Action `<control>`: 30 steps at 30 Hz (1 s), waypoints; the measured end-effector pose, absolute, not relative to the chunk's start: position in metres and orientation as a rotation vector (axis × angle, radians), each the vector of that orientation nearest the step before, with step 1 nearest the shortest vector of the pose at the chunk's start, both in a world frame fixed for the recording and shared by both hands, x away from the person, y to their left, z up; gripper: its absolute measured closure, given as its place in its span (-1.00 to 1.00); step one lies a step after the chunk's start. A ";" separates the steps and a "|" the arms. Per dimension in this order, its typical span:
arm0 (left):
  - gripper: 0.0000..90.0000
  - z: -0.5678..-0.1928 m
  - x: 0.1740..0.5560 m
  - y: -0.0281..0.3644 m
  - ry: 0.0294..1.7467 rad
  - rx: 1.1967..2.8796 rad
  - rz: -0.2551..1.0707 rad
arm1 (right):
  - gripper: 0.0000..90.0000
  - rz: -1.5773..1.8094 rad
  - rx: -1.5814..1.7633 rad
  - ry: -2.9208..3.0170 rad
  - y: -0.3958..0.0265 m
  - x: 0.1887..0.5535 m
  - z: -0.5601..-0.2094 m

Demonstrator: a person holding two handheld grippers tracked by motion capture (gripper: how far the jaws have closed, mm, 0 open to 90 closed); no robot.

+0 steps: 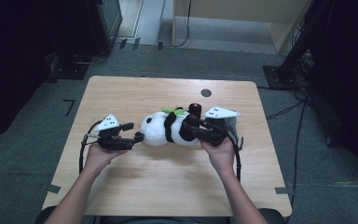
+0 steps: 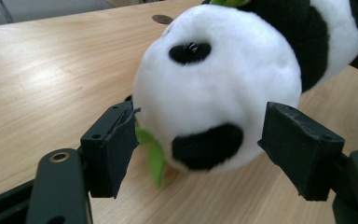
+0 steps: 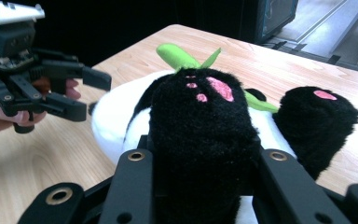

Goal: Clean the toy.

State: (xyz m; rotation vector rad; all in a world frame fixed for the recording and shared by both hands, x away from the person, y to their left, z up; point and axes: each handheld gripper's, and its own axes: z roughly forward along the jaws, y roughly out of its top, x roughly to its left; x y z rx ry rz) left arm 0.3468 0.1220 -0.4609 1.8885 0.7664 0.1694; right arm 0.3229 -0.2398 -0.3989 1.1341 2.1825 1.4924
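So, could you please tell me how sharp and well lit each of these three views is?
High view: table evenly lit, surroundings dark, panda small and soft. Left gripper view: panda's head bright but slightly blurred, claw pads sharper. Right gripper view: black leg lacks detail, background very dark.

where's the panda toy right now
In the high view the panda toy lies on its side near the middle of the table, between the two grippers: its white head points at the open left gripper, and the right gripper clamps a black leg.

The panda [image 3: 200, 140] leg's lower end is hidden between the right tongs [image 3: 200, 186]
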 end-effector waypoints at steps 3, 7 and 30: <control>-0.41 -0.467 0.349 0.122 0.748 1.919 0.135 | 0.54 1.515 1.149 2.169 -0.247 0.323 -0.396; -0.41 -0.473 0.349 0.113 0.729 1.972 0.143 | 0.53 1.553 1.166 2.152 -0.250 0.322 -0.393; -0.57 -0.479 0.353 0.100 0.696 1.849 0.187 | 0.54 1.765 1.184 2.219 -0.245 0.322 -0.399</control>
